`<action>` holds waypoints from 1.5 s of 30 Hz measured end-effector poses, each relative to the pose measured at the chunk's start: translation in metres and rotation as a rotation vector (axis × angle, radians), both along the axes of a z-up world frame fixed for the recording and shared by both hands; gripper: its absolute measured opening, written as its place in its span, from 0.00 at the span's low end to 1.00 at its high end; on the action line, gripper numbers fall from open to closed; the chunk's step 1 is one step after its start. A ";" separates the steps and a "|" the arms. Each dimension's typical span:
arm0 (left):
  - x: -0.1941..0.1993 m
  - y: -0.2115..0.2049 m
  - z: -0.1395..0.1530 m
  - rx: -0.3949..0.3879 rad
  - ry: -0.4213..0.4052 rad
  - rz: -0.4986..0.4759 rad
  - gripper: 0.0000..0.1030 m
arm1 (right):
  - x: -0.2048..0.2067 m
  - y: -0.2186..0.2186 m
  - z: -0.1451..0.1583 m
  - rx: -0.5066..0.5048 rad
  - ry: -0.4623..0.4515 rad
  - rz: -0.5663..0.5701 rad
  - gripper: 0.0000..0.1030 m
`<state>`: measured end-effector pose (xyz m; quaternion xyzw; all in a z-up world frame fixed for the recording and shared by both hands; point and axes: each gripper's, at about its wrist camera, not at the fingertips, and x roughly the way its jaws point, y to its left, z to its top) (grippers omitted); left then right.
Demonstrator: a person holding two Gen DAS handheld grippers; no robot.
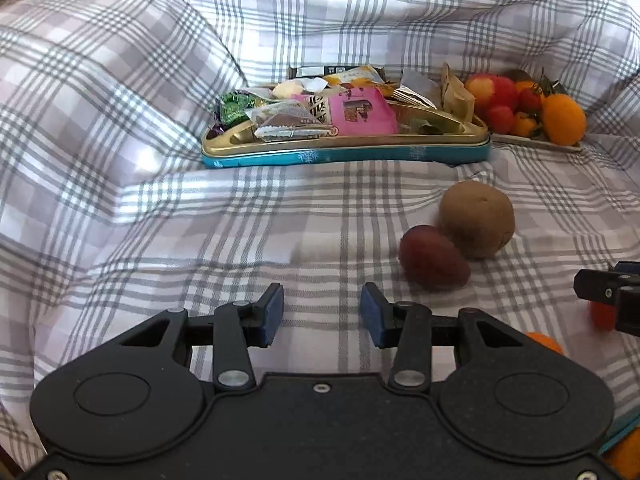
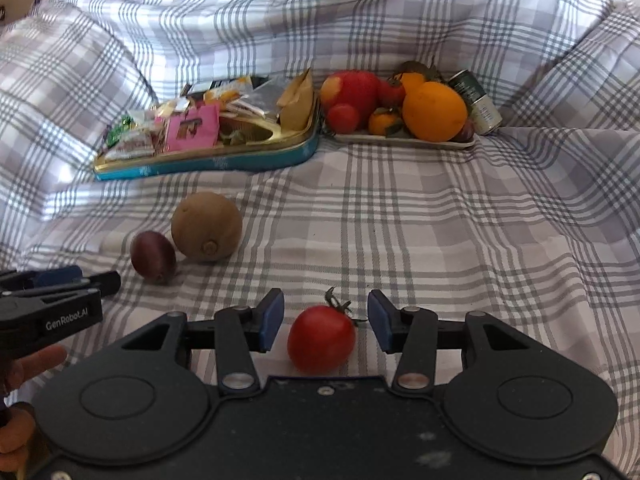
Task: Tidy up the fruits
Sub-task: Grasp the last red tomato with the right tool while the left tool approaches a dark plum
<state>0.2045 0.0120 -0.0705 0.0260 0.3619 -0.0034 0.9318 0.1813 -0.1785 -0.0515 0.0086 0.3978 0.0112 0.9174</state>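
A red tomato (image 2: 321, 338) with a green stem lies on the checked cloth between the fingers of my right gripper (image 2: 326, 316), which is open; a gap shows on each side of the fruit. My left gripper (image 1: 322, 312) is open over bare cloth with nothing between its fingers. Just ahead and right of it lie a dark purple plum (image 1: 434, 258) and a brown kiwi (image 1: 476, 220), touching each other. At the back, a white plate (image 2: 404, 140) holds an orange (image 2: 434, 110), an apple (image 2: 354, 88) and several small fruits.
A blue and gold tin (image 2: 208, 164) full of wrapped snacks sits left of the plate. A green can (image 2: 478, 102) lies behind the plate. Folds of cloth rise at the back and both sides. Orange fruits (image 1: 544, 342) show beside the left gripper's body. A hand (image 2: 28, 364) holds the left gripper.
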 end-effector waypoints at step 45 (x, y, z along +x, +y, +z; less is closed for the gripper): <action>0.000 0.003 -0.001 -0.011 -0.006 -0.003 0.51 | 0.013 -0.057 -0.005 0.374 0.088 -0.111 0.45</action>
